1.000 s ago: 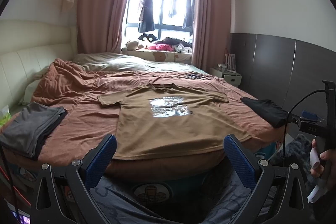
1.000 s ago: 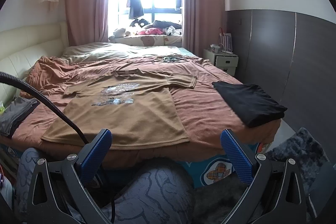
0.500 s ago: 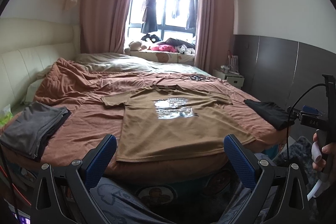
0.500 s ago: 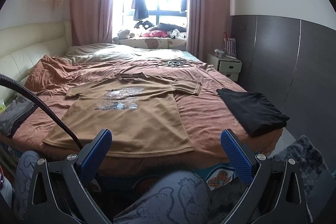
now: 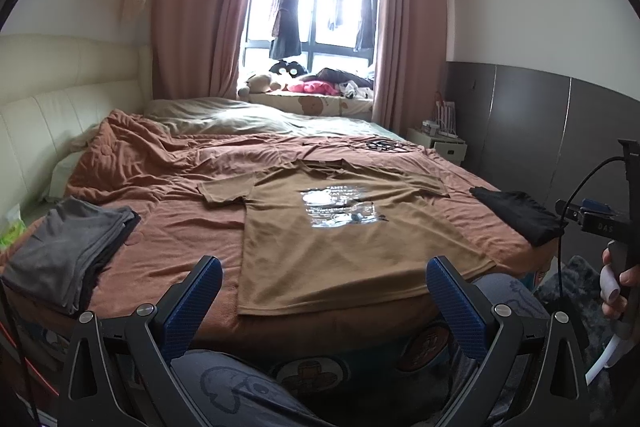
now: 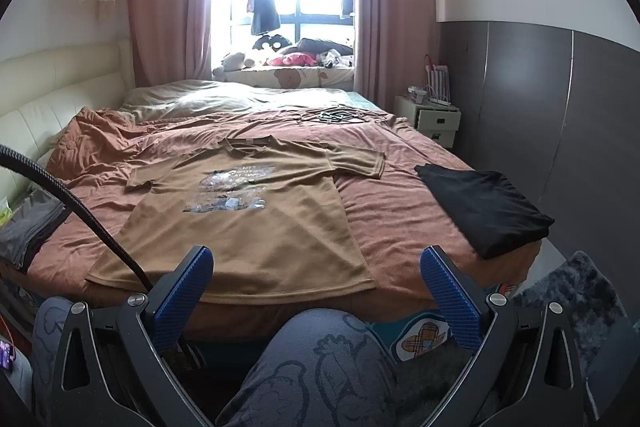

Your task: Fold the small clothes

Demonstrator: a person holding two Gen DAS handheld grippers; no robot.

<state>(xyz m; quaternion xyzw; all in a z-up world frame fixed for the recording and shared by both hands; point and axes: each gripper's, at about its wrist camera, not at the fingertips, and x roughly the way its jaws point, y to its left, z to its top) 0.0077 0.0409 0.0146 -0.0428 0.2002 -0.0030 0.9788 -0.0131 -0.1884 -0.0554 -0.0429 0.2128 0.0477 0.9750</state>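
Observation:
A brown T-shirt with a silver print lies flat, face up, on the rust-coloured bed cover, hem toward me; it also shows in the right wrist view. My left gripper is open and empty, held off the bed's near edge just short of the hem. My right gripper is open and empty, also just short of the hem. The right gripper's body and the hand holding it show at the right edge of the left wrist view.
A folded grey stack lies on the bed's left corner and a folded black garment on the right corner. The person's patterned knee is below the grippers. A nightstand and grey wall panels stand to the right. A cable crosses the left.
Both grippers have risen and come slightly closer to the bed, so the shirt sits lower and larger in both views. Both remain open.

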